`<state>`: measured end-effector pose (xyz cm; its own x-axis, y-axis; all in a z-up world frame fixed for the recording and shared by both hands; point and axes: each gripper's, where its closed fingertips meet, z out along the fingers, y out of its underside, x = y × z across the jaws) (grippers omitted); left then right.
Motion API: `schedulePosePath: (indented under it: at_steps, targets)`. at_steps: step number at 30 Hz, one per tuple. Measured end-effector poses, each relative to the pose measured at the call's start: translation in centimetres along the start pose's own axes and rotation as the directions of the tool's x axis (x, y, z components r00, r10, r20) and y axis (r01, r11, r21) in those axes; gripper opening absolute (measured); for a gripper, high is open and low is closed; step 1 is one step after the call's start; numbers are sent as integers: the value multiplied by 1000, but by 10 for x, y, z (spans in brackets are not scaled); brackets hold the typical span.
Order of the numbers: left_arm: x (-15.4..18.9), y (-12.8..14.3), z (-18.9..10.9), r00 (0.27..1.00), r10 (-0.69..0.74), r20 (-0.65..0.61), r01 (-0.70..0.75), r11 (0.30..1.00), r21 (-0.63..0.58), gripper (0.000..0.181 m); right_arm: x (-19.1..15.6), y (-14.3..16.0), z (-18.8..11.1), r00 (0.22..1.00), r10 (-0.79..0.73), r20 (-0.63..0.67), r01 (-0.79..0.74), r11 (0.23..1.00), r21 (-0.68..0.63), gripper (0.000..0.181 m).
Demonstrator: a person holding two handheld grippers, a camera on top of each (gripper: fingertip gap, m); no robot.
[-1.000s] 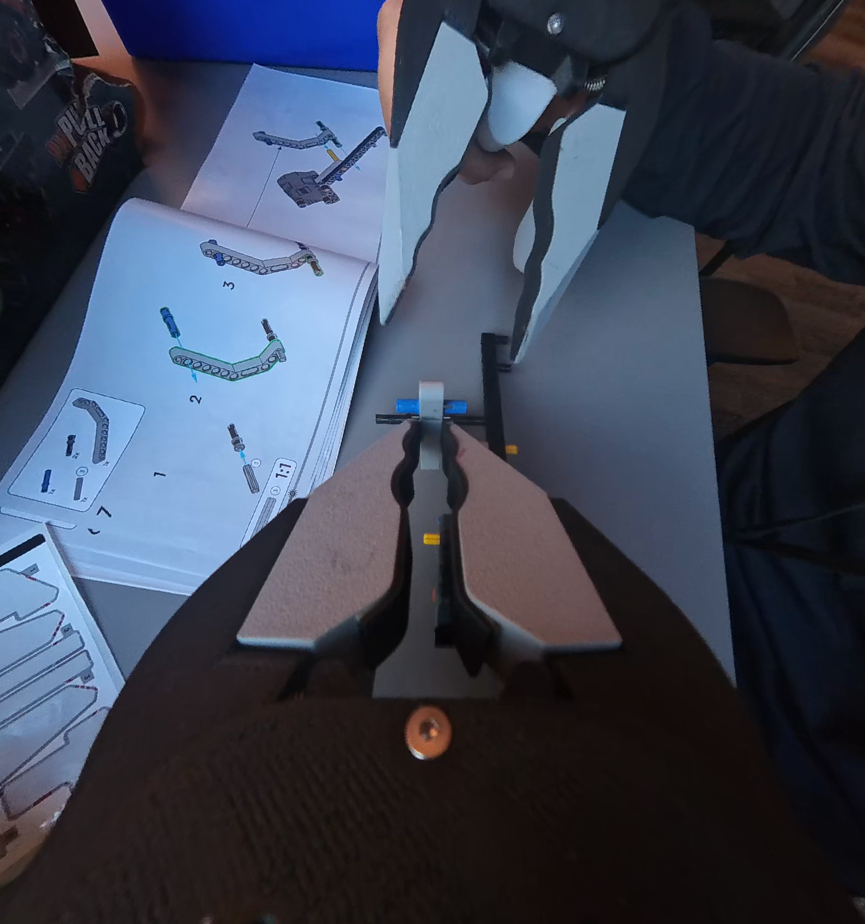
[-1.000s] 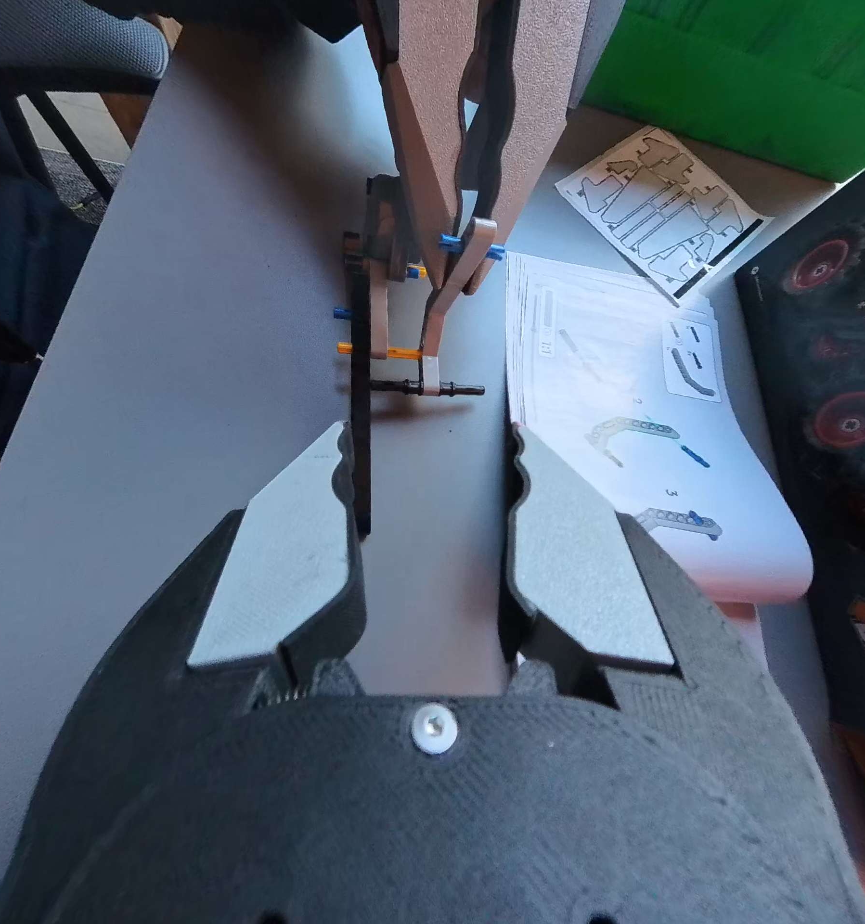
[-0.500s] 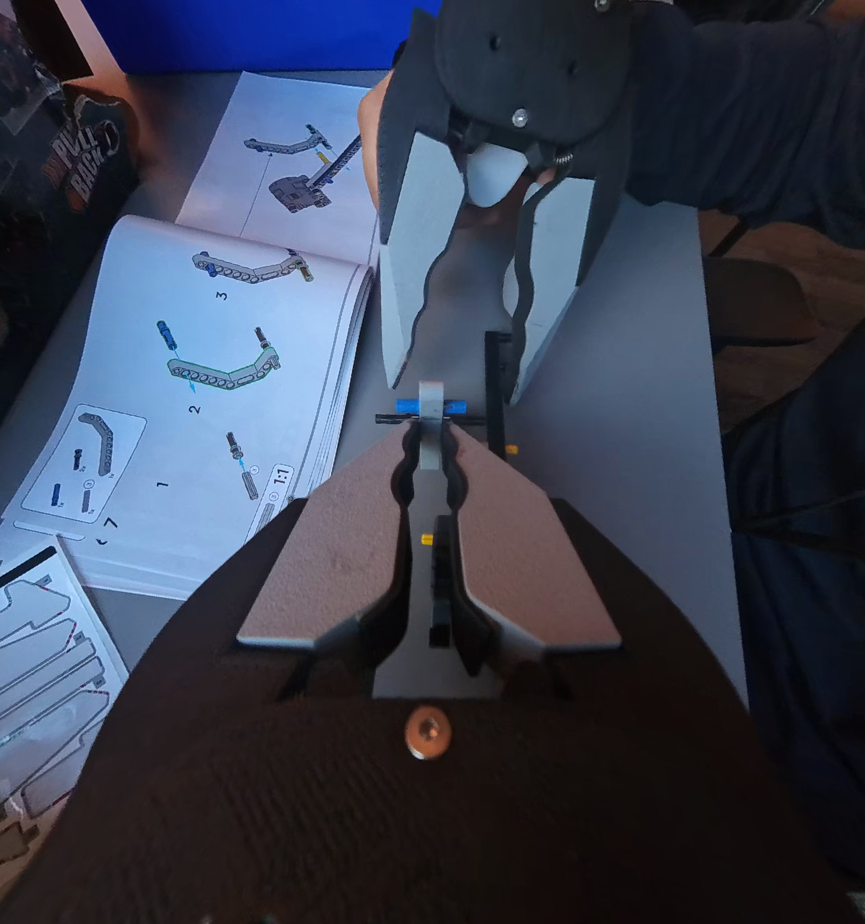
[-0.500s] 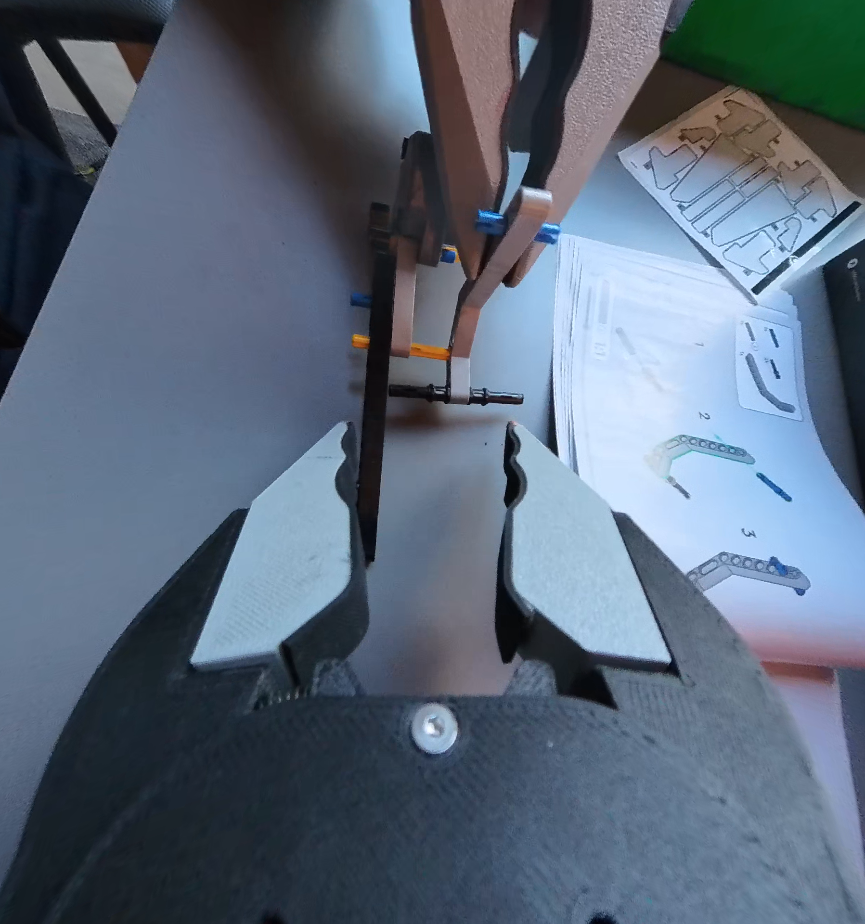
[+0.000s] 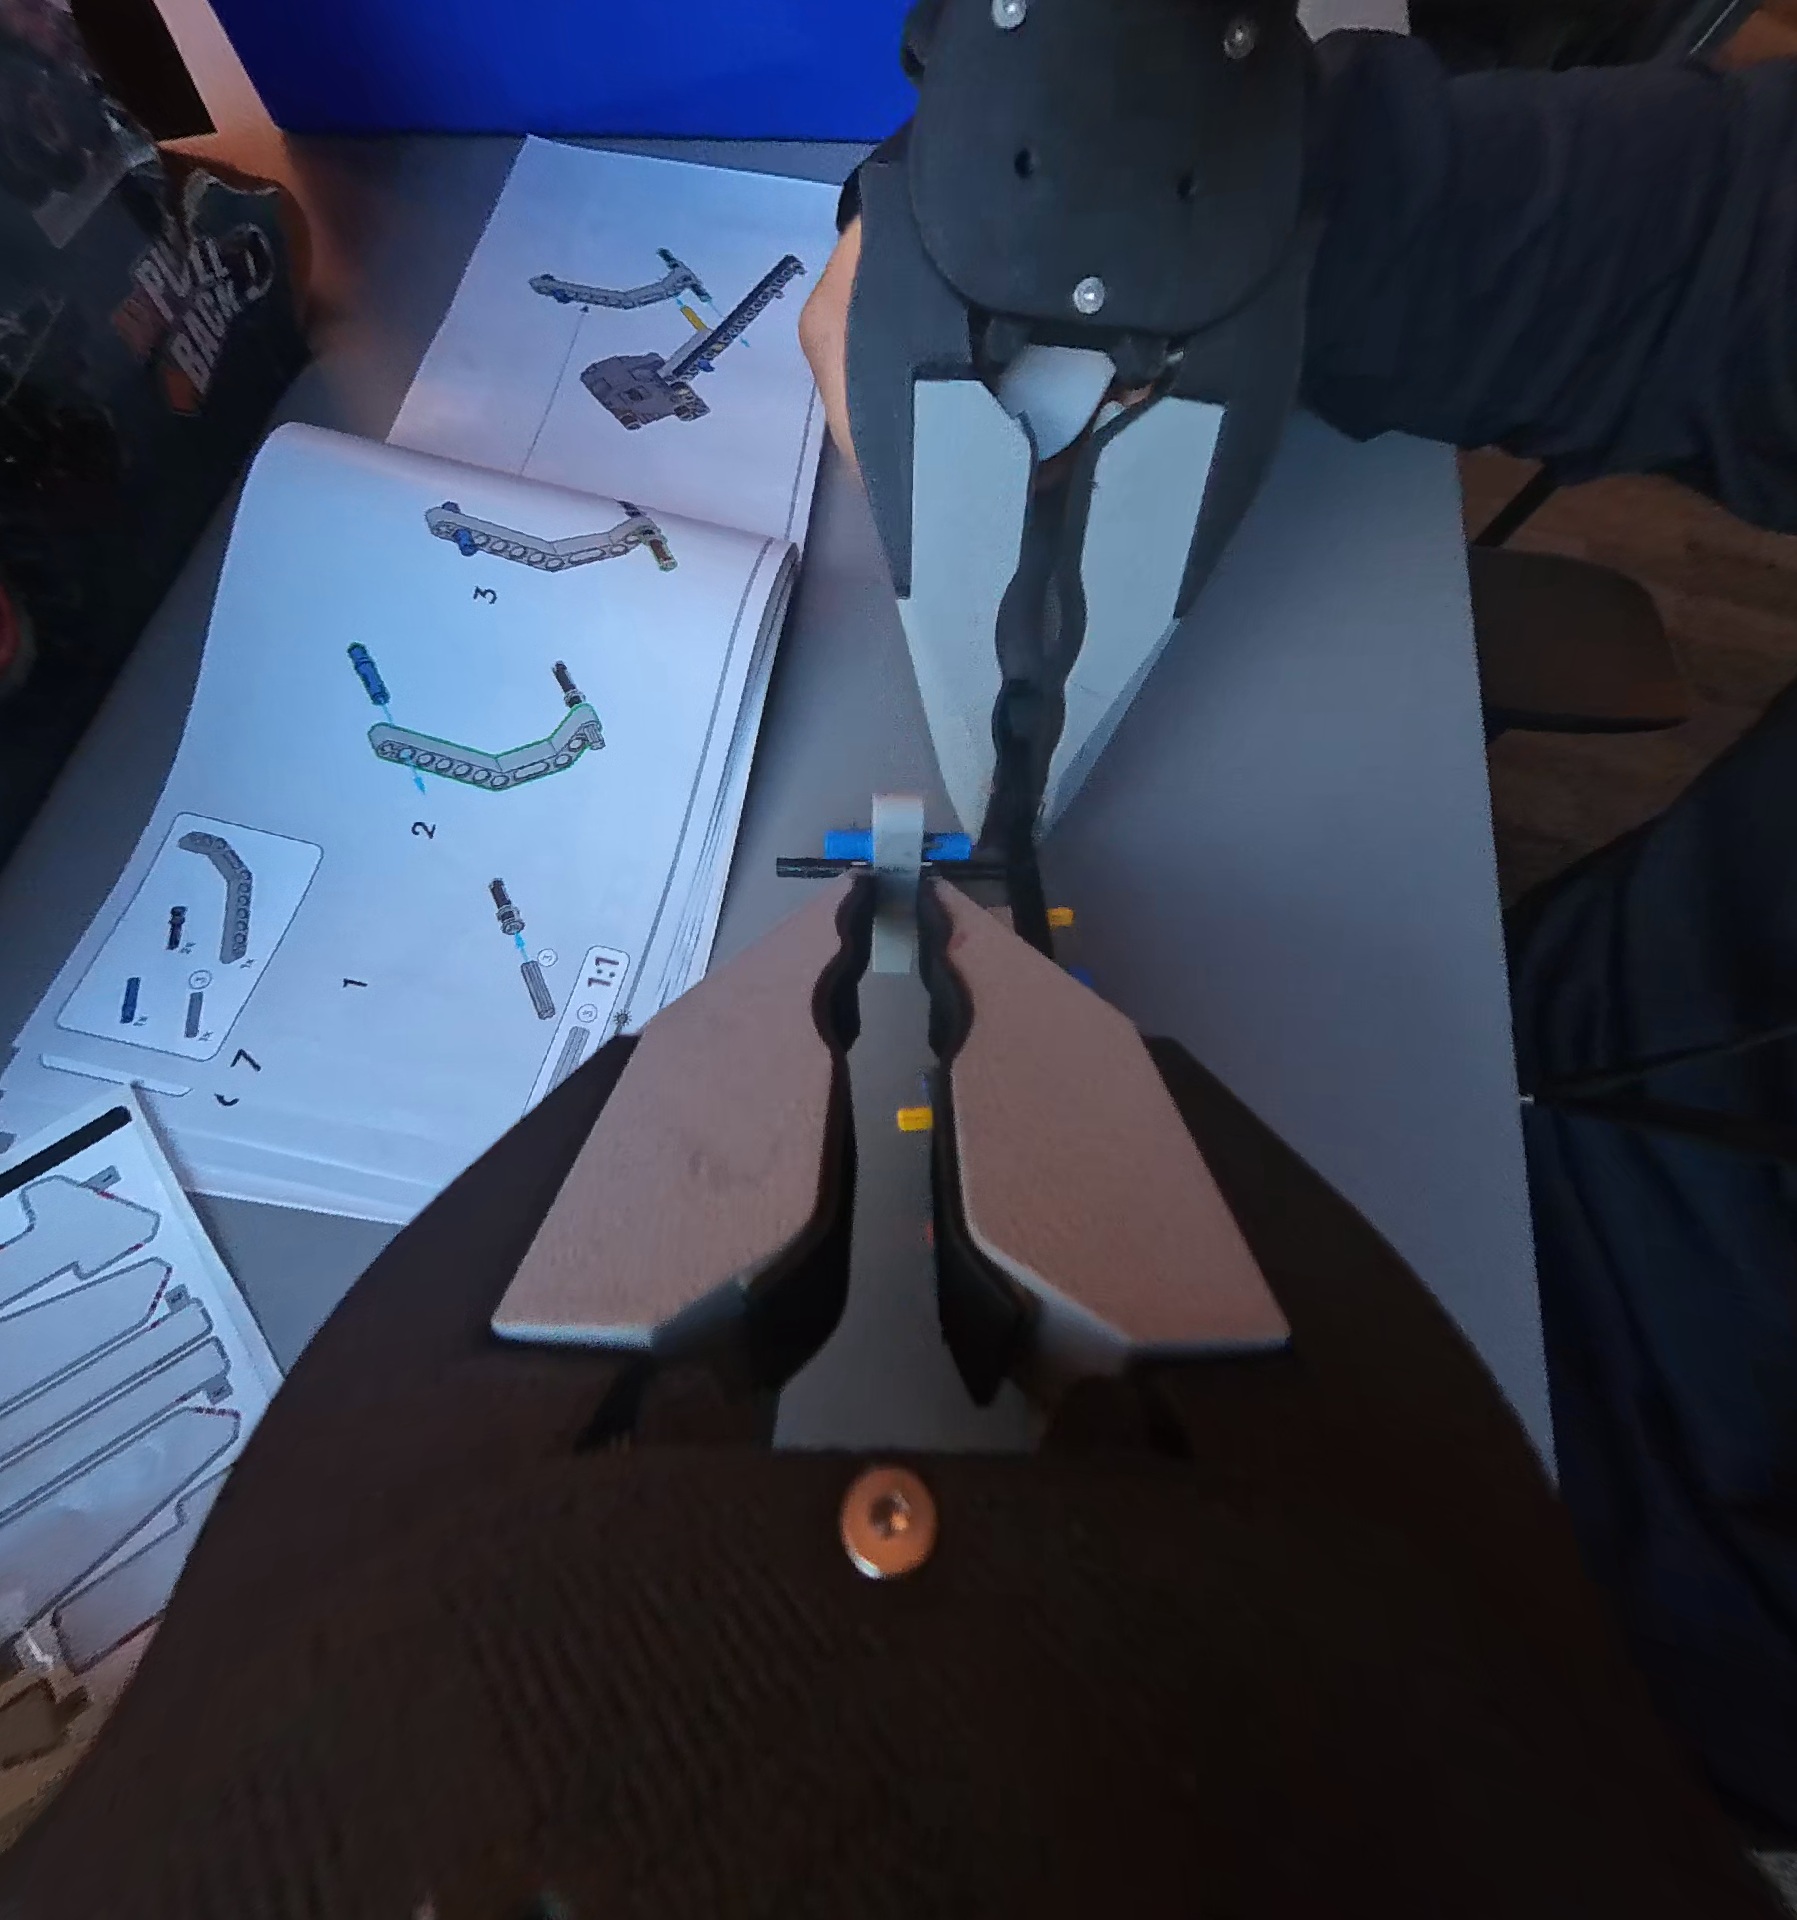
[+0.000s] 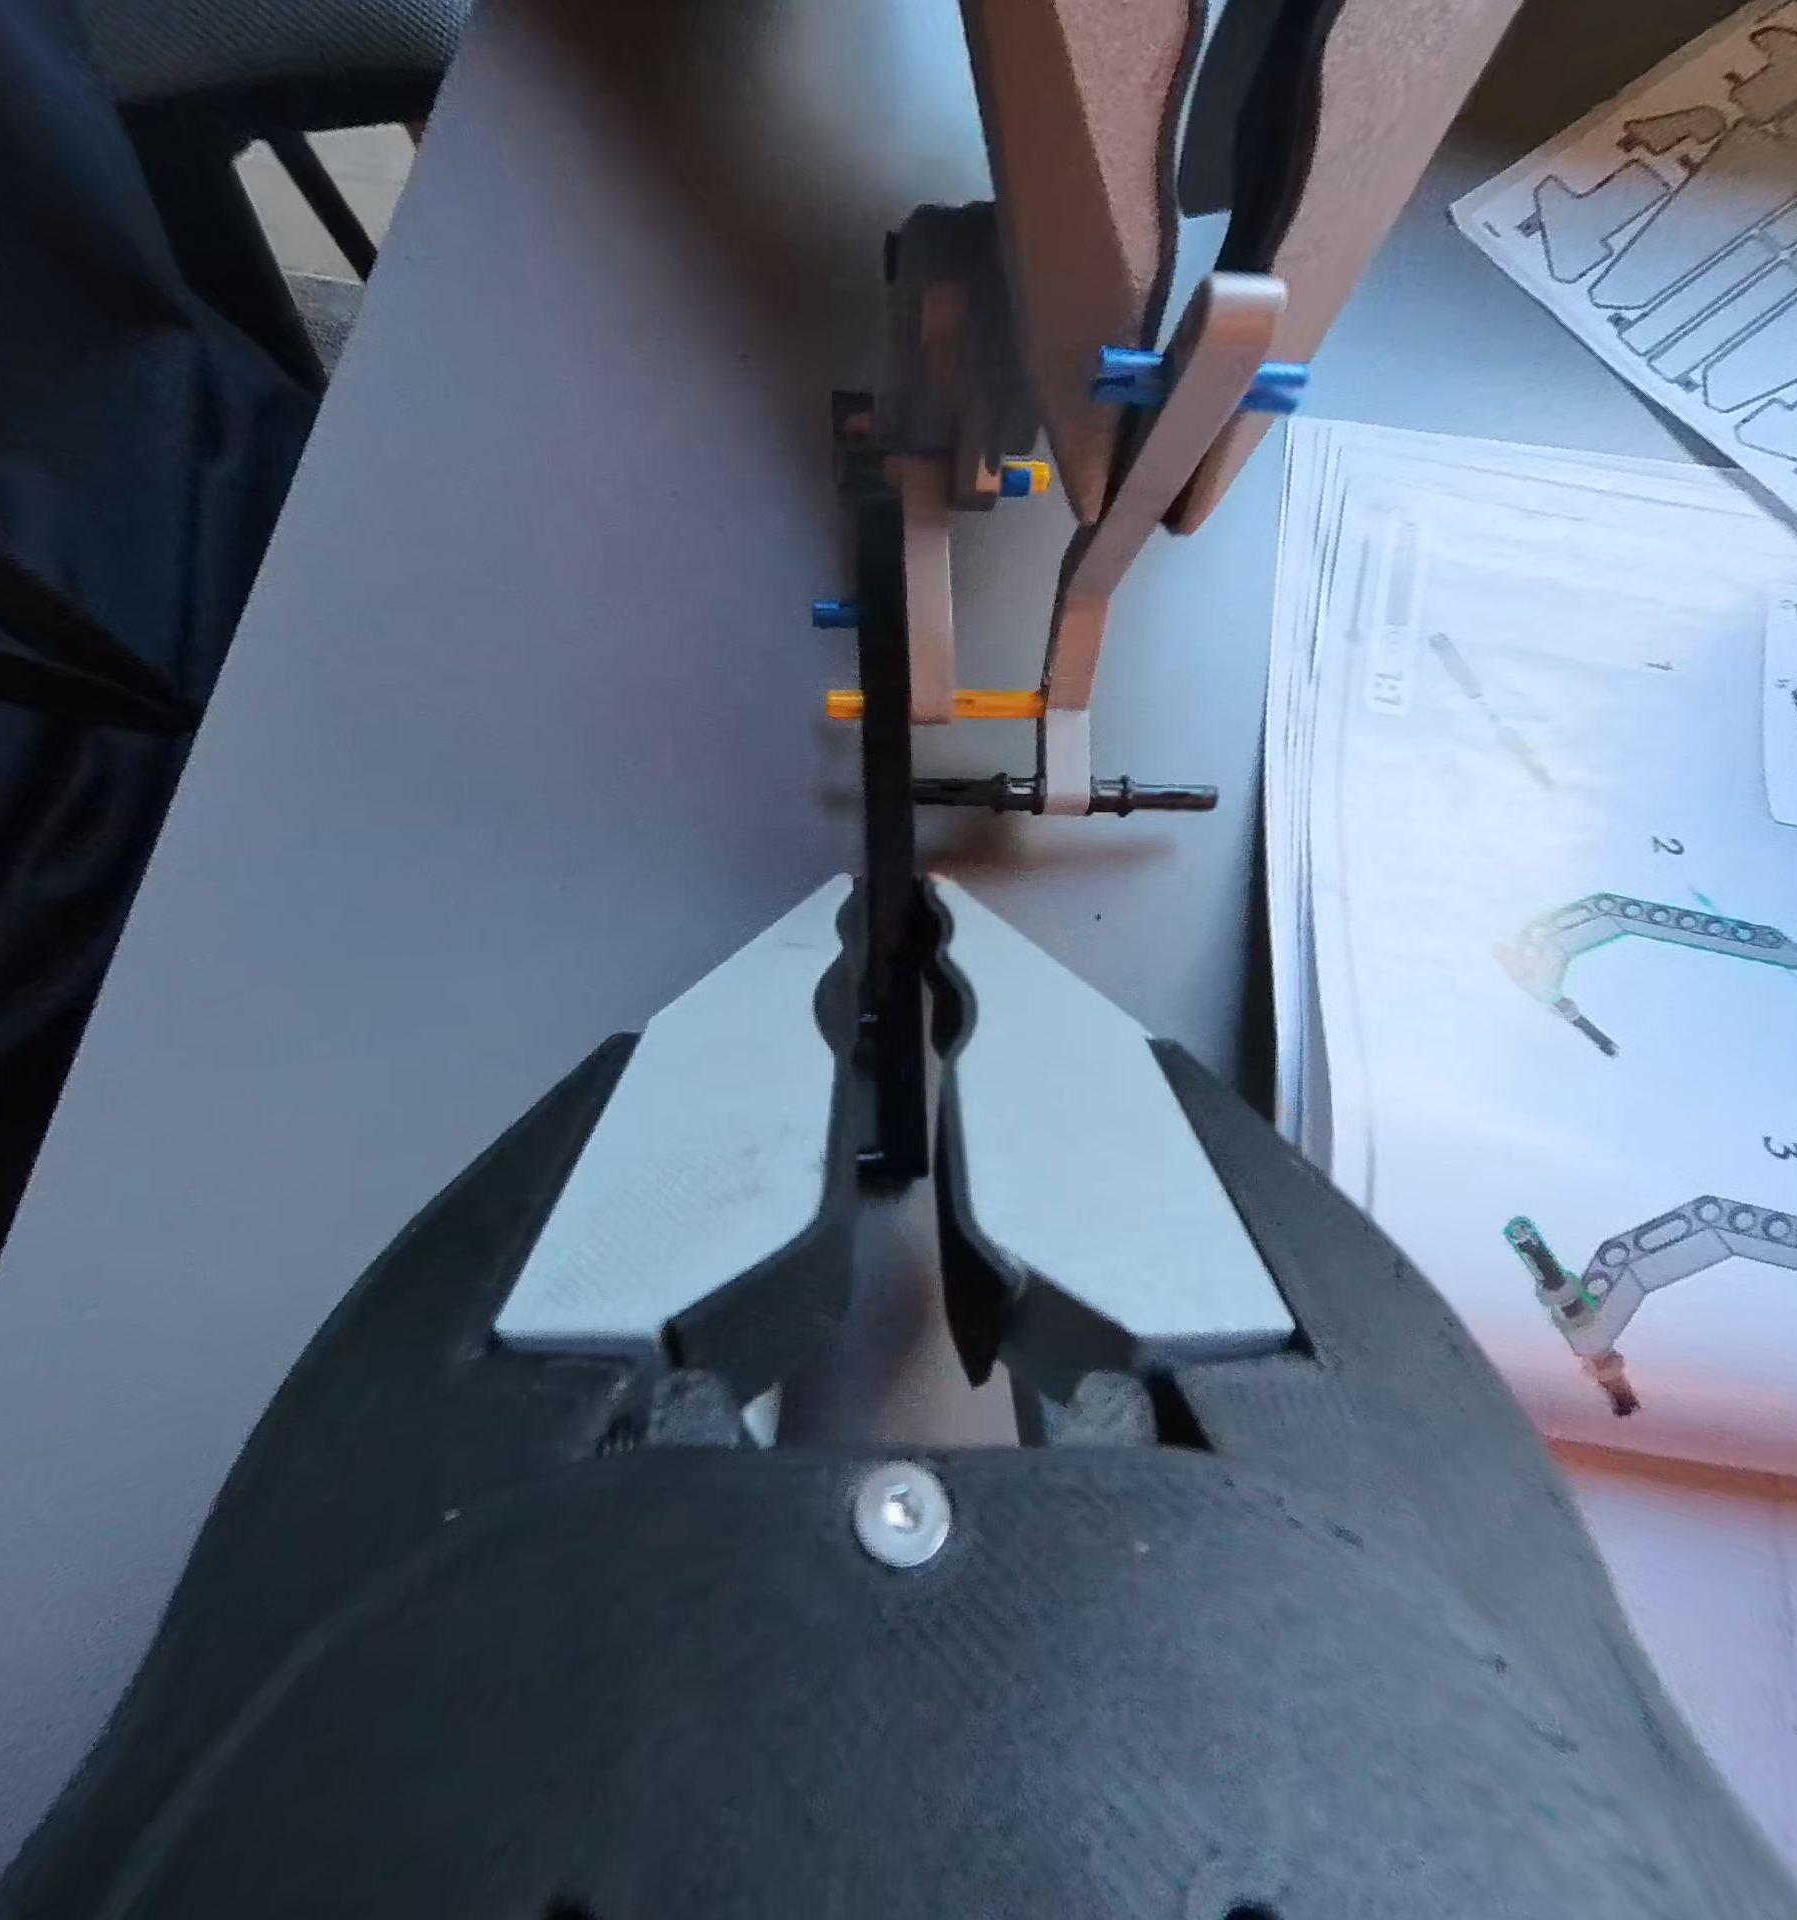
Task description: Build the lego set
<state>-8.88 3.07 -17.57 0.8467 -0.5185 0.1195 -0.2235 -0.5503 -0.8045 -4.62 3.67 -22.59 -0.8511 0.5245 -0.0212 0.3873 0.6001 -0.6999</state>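
A partly built lego assembly stands on the grey table. It has a long black beam, a grey bent beam, an orange axle, a black axle pin and blue pins. My left gripper, with brown pads, is shut on the upper end of the grey bent beam; it shows from the far side in the right wrist view. My right gripper, with grey pads, is shut on the black beam's near end; it faces me in the left wrist view.
An open instruction booklet lies beside the assembly, also in the right wrist view. A sticker sheet and the dark set box lie beyond it. The table's edge runs close on the other side, by a person's dark sleeve. Across from one pair of fingers to the other is roughly 7 cm.
My right gripper came forward around the black beam and closed on it; it was open before. My left gripper has kept its hold on the grey bent beam.
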Motion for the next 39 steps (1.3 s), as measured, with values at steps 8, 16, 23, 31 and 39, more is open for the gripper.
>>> schedulePosePath:
  at_steps: [8, 16, 23, 31, 39]
  targets:
    - [0, -1, -1, 1000, -22, 11, 22, 1000, 2, 6, -3, -2, 0, 987, 131, 90, -131, 991, 3, 7]
    - [-2, 1, 0, 994, -86, -74, 88, 996, 22, 6, -9, -7, -3, 941, 250, 230, -263, 964, 28, 6]
    - [-6, 4, -1, 970, -190, -155, 198, 980, 35, 6, -14, -11, -4, 905, 293, 308, -319, 947, 37, 6]
    - [-2, 3, -2, 969, -188, -158, 195, 980, 30, 6, -12, -15, -9, 866, 342, 365, -386, 921, 53, 6]
    - [-4, 3, -3, 962, -213, -171, 223, 974, 38, 6, -11, -16, -9, 874, 332, 354, -376, 925, 62, 6]
